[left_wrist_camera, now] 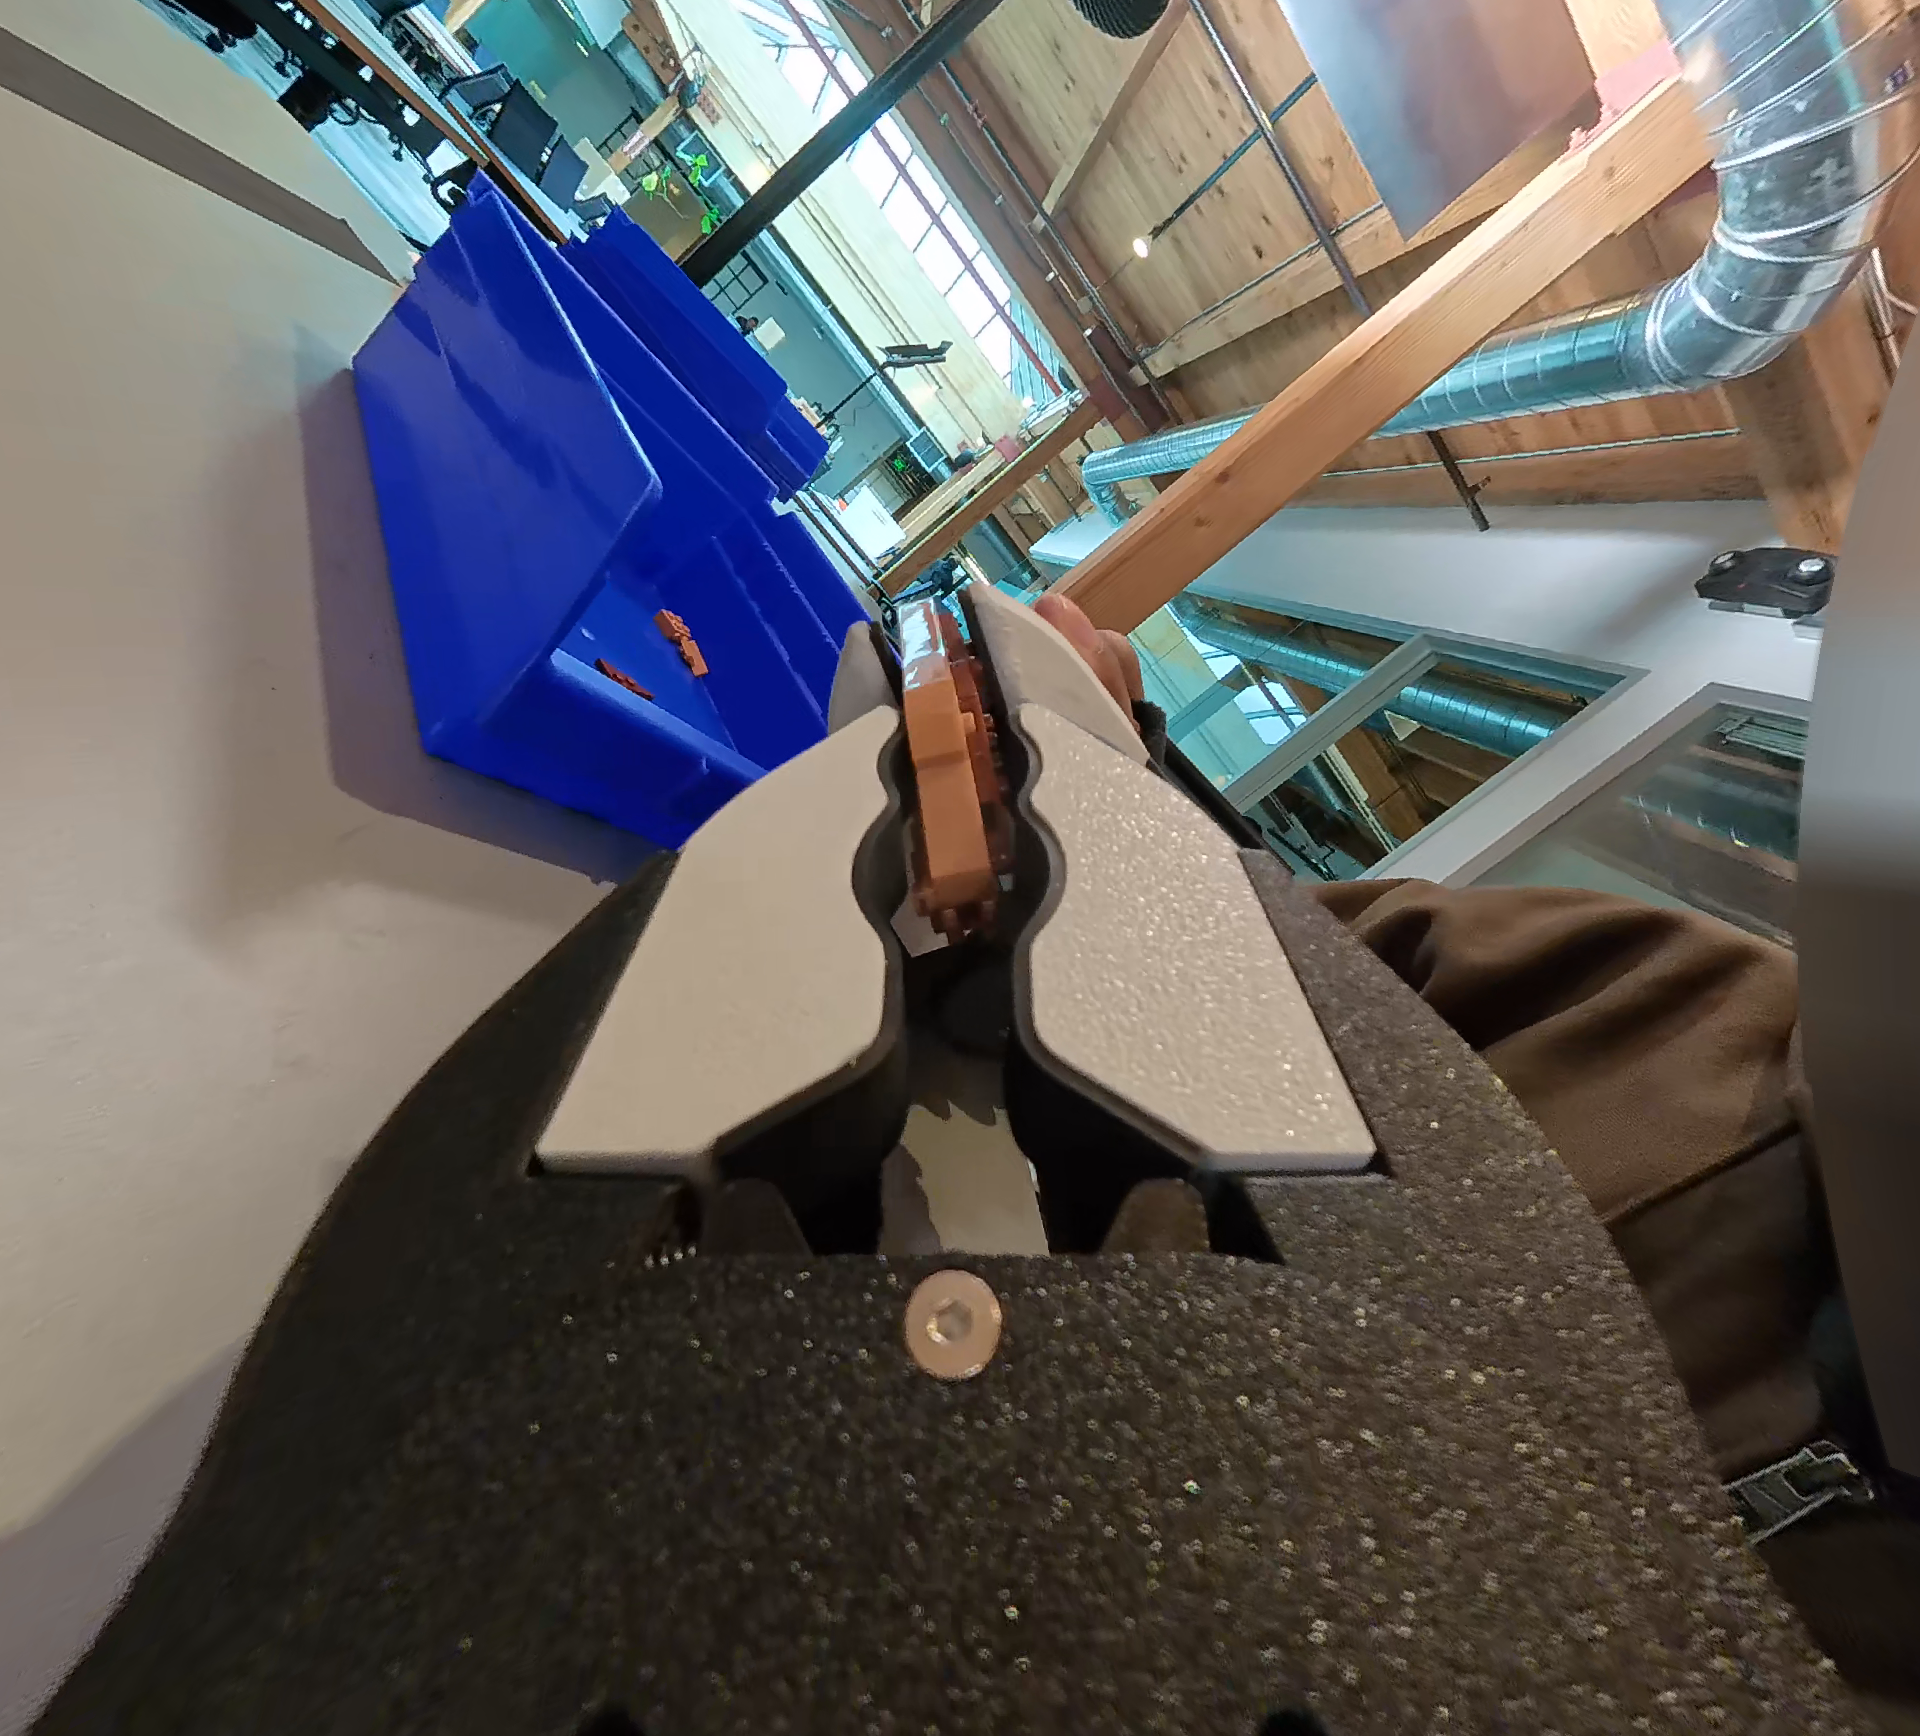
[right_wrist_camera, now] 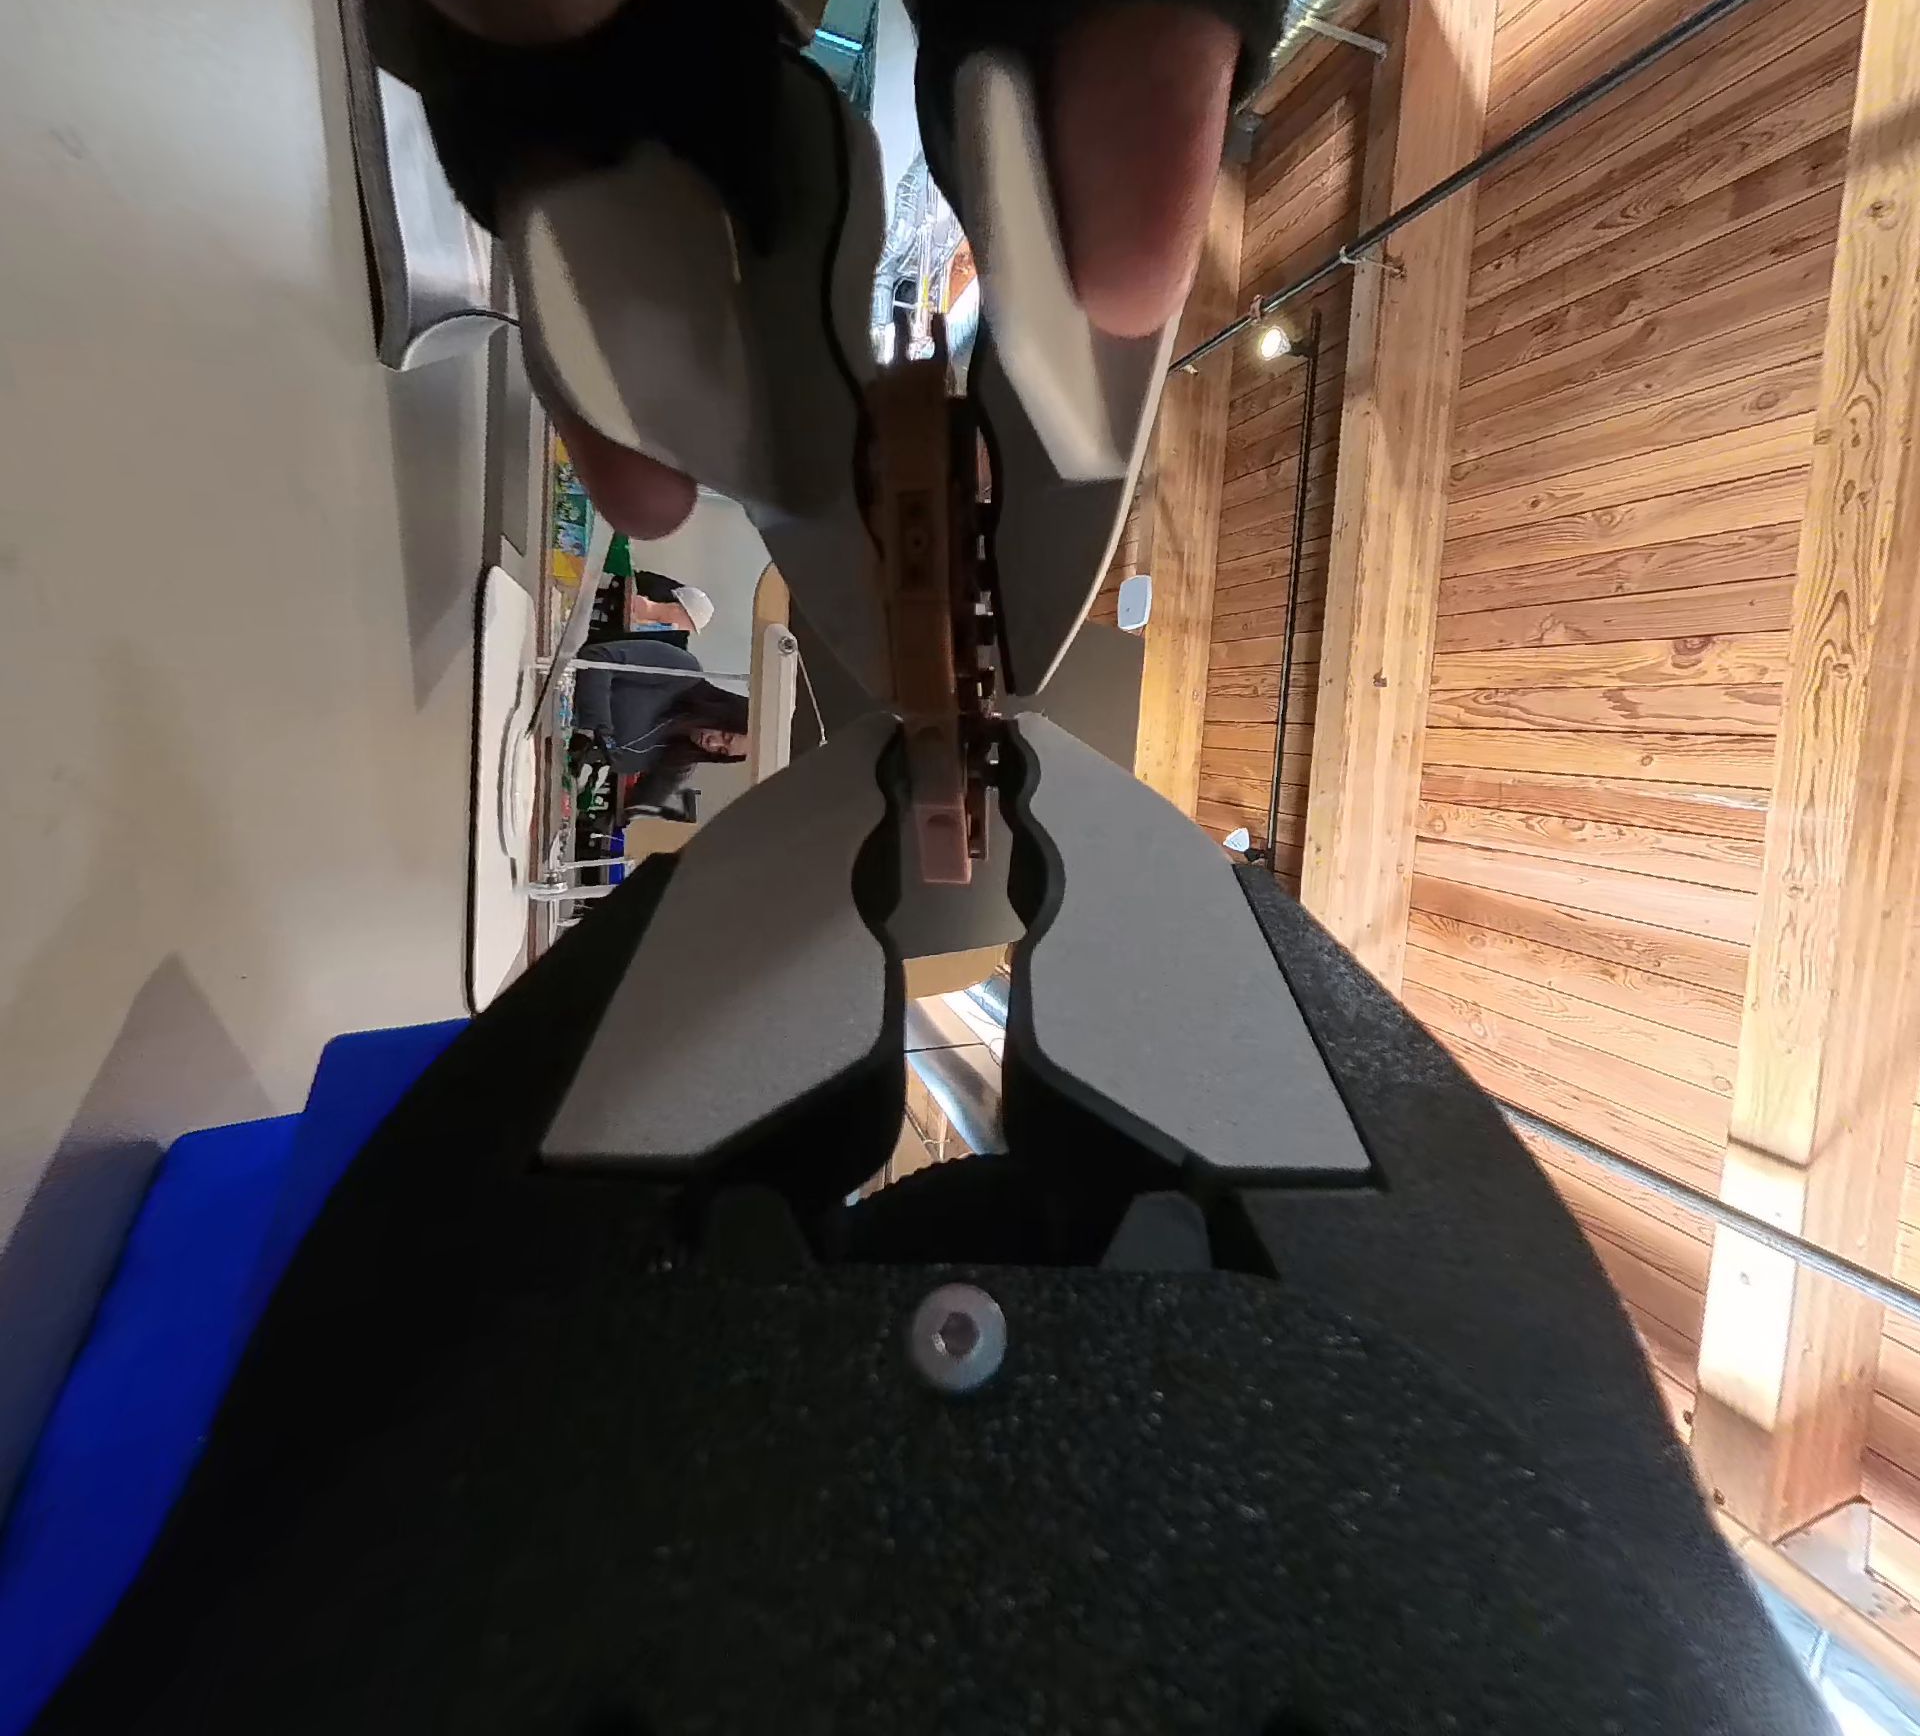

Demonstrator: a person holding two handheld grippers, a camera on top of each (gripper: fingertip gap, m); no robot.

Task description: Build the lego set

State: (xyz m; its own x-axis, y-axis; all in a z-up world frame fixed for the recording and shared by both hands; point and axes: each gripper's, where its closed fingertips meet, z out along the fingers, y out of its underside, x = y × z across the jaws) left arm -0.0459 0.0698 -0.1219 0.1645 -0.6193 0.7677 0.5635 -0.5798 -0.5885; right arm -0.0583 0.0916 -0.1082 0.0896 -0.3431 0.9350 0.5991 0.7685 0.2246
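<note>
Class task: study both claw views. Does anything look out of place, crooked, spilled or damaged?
Nothing stands out. Both claws, left and right, grip the same brown lego piece from opposite ends, and the spare bricks lie inside the blue bin.

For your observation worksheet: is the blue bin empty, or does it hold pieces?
Not empty: the blue bin holds a few loose brown bricks on its floor.

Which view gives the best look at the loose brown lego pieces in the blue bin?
The left wrist view: the loose brown lego pieces lie in plain sight on the floor of the blue bin. The right wrist view shows only a blue corner of a bin; none of its contents are visible.
</note>
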